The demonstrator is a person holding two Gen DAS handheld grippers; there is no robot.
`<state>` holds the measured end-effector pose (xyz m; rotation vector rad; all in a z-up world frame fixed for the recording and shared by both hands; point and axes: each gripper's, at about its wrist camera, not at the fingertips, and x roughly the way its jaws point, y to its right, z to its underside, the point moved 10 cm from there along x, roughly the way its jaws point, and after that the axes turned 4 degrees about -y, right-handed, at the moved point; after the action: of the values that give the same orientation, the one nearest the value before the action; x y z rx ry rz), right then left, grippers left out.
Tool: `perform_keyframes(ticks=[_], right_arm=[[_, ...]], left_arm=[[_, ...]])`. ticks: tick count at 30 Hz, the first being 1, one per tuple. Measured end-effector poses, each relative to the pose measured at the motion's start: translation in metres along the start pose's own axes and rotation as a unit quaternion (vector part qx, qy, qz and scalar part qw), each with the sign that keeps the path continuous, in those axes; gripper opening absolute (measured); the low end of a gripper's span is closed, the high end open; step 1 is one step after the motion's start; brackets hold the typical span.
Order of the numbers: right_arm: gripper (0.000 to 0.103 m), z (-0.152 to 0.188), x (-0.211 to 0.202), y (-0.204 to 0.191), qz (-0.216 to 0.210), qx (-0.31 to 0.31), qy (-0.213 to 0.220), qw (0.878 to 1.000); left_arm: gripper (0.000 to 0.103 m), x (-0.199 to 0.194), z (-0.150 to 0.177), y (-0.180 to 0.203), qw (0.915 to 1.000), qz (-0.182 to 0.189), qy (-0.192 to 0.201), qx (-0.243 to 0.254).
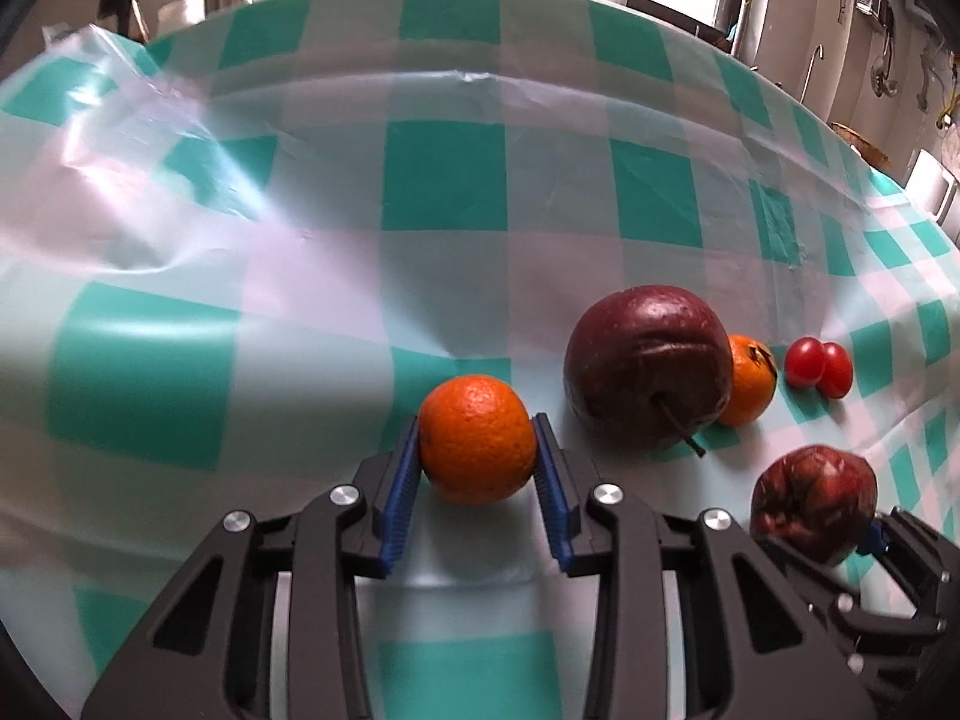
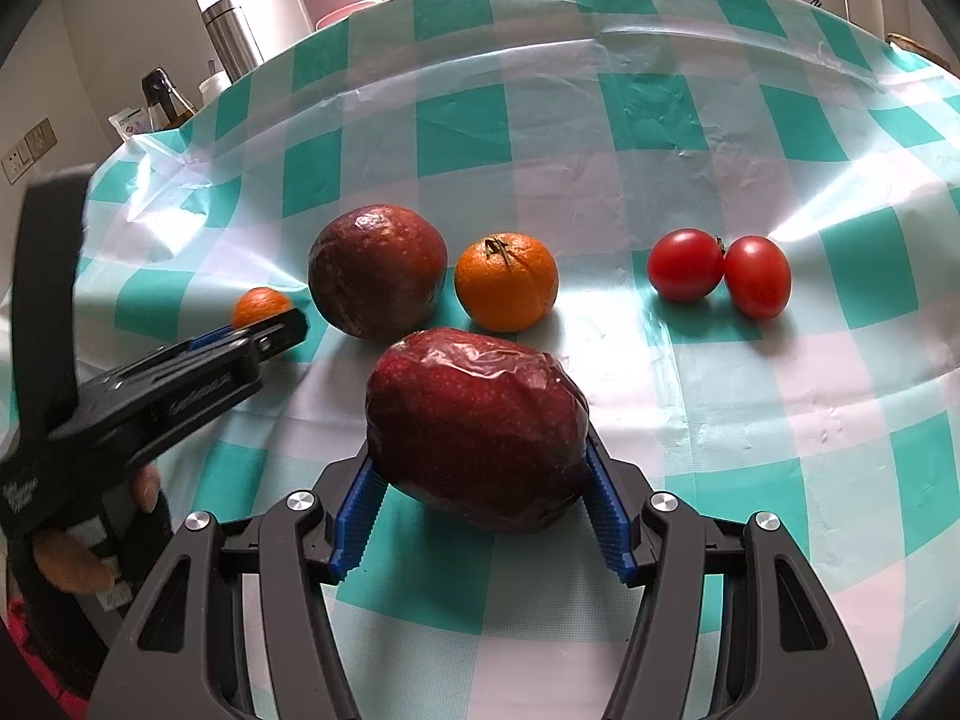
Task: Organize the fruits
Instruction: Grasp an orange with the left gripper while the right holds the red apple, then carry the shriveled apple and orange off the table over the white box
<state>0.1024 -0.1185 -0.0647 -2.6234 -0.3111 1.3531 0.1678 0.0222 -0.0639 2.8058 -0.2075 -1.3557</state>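
Note:
My left gripper [image 1: 477, 447] is shut on an orange [image 1: 477, 438], held just over the checked tablecloth; it also shows in the right wrist view [image 2: 261, 306]. My right gripper [image 2: 480, 480] is shut on a wrinkled red apple [image 2: 477, 459], also seen in the left wrist view [image 1: 813, 501]. On the cloth lie a dark red apple [image 2: 378, 270] [image 1: 645, 363], a second orange [image 2: 506, 281] [image 1: 750, 378] and two red tomatoes [image 2: 720, 273] [image 1: 819, 366] in a row.
The table carries a green and white checked cloth [image 2: 780, 450] under clear plastic sheet [image 1: 150, 180]. Bottles [image 2: 162, 99] and a steel flask [image 2: 231, 39] stand beyond the far left edge. A kitchen counter with a faucet [image 1: 735, 0] lies behind.

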Motion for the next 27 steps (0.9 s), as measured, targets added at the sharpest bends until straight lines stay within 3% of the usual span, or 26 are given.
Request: perform_keyframes(ticks=[10, 20, 27], right_arm=[[0.060, 0.000, -0.003, 0.003, -0.022, 0.012, 0.004, 1.000], [0.060, 0.003, -0.022, 0.004, -0.048, 0.020, 0.034, 0.998], [0.060, 0.027, -0.045, 0.005, -0.068, 0.044, 0.033, 0.996]], left_arm=[[0.036, -0.031, 0.016, 0.007, 0.9990, -0.029, 0.035, 0.002], [0.036, -0.059, 0.039, 0.000, 0.9986, -0.023, 0.045, -0.013], [0.036, -0.074, 0.051, -0.001, 0.9979, -0.024, 0.057, -0.019]])
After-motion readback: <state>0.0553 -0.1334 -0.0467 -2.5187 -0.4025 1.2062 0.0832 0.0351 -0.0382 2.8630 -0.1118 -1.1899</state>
